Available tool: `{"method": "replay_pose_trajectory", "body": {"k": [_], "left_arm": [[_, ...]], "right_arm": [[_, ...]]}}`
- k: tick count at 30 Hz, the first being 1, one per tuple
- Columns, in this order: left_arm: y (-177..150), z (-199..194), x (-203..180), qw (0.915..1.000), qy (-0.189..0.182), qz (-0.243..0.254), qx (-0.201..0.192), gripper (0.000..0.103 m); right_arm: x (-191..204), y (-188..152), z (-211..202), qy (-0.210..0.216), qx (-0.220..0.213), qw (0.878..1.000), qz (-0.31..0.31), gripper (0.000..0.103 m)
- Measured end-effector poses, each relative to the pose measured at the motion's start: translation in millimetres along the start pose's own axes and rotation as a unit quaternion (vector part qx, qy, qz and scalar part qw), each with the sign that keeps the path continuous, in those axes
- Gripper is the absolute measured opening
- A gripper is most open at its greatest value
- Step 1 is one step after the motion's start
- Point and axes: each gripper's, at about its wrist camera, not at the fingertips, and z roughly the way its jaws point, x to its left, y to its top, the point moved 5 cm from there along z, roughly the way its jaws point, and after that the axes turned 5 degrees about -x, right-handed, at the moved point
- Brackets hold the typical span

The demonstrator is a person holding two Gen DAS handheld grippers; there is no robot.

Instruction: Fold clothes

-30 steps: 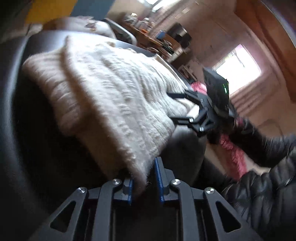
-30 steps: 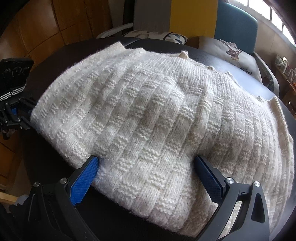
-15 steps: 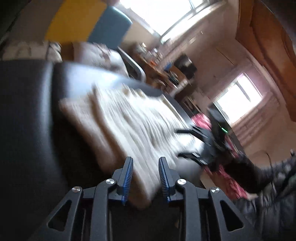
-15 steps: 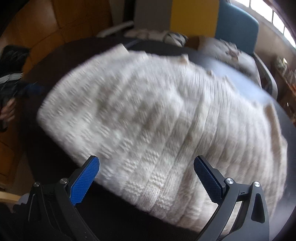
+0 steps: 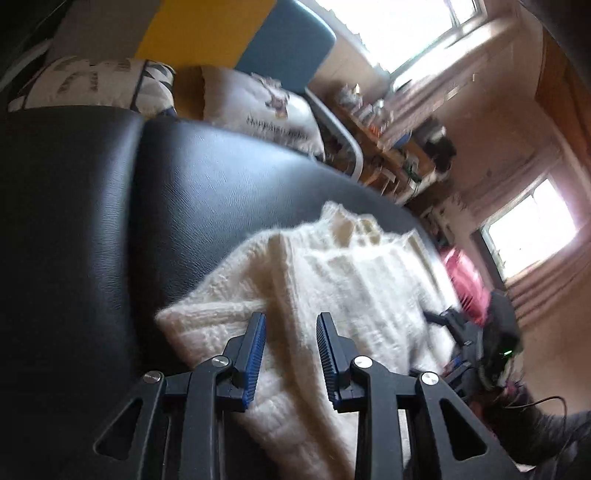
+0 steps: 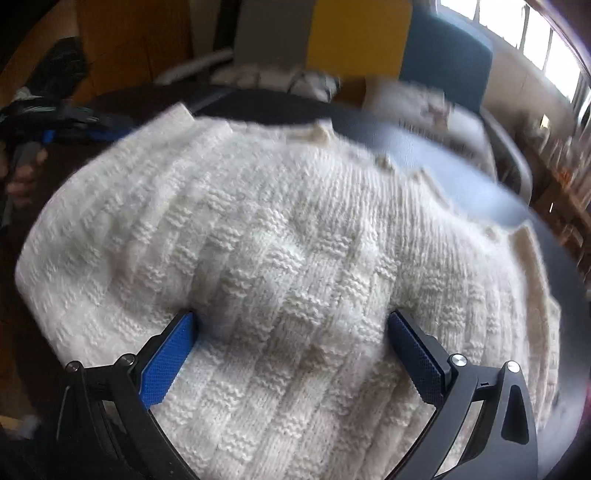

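Observation:
A cream knitted sweater [image 5: 351, 280] lies folded on a black leather surface [image 5: 110, 221]. My left gripper [image 5: 290, 317] hovers over the sweater's near corner with its blue pads apart; no knit is pinched between them. In the right wrist view the sweater [image 6: 295, 221] fills the frame. My right gripper [image 6: 290, 315] stands wide open with both fingertips sunk into the knit, a hump of fabric between them. The right gripper [image 5: 465, 339] also shows at the sweater's far side in the left wrist view. The left gripper [image 6: 55, 125] shows blurred at the upper left of the right wrist view.
Two printed cushions [image 5: 92, 85] [image 5: 258, 107] lie beyond the leather surface, before a blue chair back [image 5: 284, 48] and a yellow panel [image 5: 199, 29]. A cluttered shelf [image 5: 388, 133] and a pink item [image 5: 465, 280] stand at the right. A person's dark sleeve [image 5: 546, 435] is at lower right.
My left gripper let go of the sweater's edge, widened its jaws and drew back from it. My right gripper sank lower onto the knit, still wide open.

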Motion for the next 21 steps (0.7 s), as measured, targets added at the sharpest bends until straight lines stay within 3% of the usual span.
{"method": "replay_pose_trajectory", "body": {"k": [5,7,11,15,17,21], "left_arm": [[-6,13,-14,0.9992,0.012,0.039,0.003,0.027],[-11,11,-12,0.999,0.021,0.04,-0.008,0.018],[-20,6,-4,0.9989,0.028,0.028,-0.026,0.014],[-22,2,0,0.9993,0.02,0.014,-0.027,0.014],[-19,3,-3,0.9996,0.014,0.012,-0.021,0.026],[-5,7,-8,0.9998,0.009,0.017,-0.009,0.028]], "right_arm": [[0,-6,-7,0.002,-0.027,1.0,0.006,0.103],[1,-7,-9,0.002,-0.031,0.999,0.006,0.103],[0,-6,-8,0.001,-0.036,0.999,0.005,0.103],[0,-4,-5,-0.002,-0.037,0.999,0.004,0.103],[0,-2,-3,-0.001,-0.035,0.999,0.005,0.103],[1,3,-6,-0.001,-0.019,1.0,-0.012,0.103]]}}
